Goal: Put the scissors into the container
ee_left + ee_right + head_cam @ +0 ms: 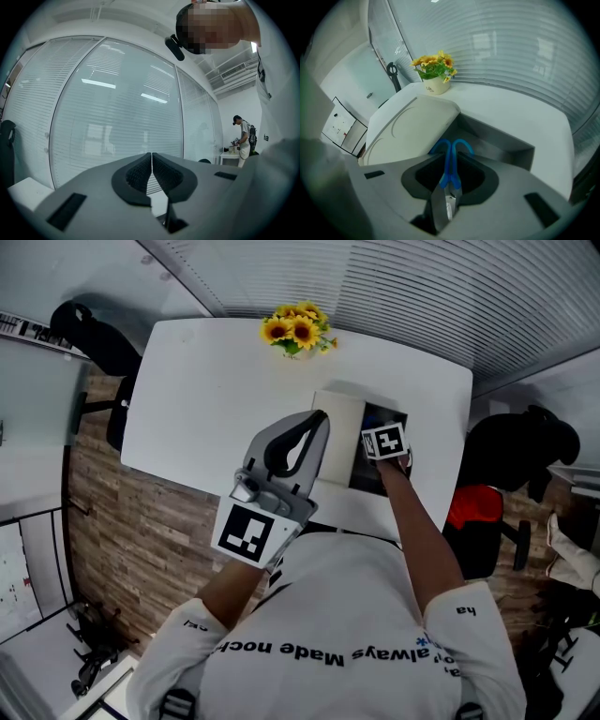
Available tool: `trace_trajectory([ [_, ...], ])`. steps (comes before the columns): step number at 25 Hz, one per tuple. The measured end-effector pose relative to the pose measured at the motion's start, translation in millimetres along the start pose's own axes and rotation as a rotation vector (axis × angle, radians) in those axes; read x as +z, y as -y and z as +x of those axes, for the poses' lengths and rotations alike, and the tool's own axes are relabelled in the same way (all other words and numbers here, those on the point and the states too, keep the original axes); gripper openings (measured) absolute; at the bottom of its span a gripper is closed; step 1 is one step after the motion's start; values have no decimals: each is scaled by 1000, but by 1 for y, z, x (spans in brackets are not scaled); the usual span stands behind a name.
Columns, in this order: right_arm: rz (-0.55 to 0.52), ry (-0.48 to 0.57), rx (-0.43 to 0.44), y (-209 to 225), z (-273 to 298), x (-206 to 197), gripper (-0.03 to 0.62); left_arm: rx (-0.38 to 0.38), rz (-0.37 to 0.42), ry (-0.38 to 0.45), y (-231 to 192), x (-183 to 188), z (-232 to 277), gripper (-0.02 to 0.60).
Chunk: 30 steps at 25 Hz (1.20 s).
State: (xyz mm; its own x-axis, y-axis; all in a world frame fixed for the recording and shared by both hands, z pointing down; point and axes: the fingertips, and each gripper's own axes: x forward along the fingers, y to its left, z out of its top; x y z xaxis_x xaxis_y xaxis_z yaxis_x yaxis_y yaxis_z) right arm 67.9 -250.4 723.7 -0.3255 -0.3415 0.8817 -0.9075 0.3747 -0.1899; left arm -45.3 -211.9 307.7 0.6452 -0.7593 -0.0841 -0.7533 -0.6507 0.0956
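Right gripper (451,174) clamped on blue scissors (449,164) above container (506,145).
Handles (461,144) jut 12 o'clock past fingertips (421,172); head view hides them behind marker cube (385,441). Left gripper (152,171) clenched, empty.

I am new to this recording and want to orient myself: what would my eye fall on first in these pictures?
First, the scissors with blue handles, clamped in the right gripper, handles down over the open grey container, its cream lid swung to the left. Then the sunflowers at the white table's far edge, and the left gripper, shut and empty, held up beside.
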Motion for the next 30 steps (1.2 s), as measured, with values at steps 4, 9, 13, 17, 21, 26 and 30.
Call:
trace_trajectory([
  [4, 20, -9, 0, 1, 3, 0, 95, 2, -1, 2, -2, -1, -2, 25],
  [9, 63, -47, 13, 2, 10, -6, 94, 1, -1, 3, -2, 0, -4, 25],
  [13, 88, -63, 25, 1, 15, -10, 95, 6, -1, 3, -5, 1, -6, 25],
  [17, 97, -71, 19, 0, 17, -14, 94, 10, -1, 4, -8, 1, -8, 25],
  [21, 101, -73, 19, 0, 17, -14, 95, 11, -1, 5, -8, 2, -10, 25],
  [26, 120, -67, 27, 0, 18, -13, 98, 9, -1, 9, -8, 4, -10, 25],
  [30, 137, -46, 20, 2, 14, -11, 107, 5, 1, 13, -6, 5, -11, 25],
])
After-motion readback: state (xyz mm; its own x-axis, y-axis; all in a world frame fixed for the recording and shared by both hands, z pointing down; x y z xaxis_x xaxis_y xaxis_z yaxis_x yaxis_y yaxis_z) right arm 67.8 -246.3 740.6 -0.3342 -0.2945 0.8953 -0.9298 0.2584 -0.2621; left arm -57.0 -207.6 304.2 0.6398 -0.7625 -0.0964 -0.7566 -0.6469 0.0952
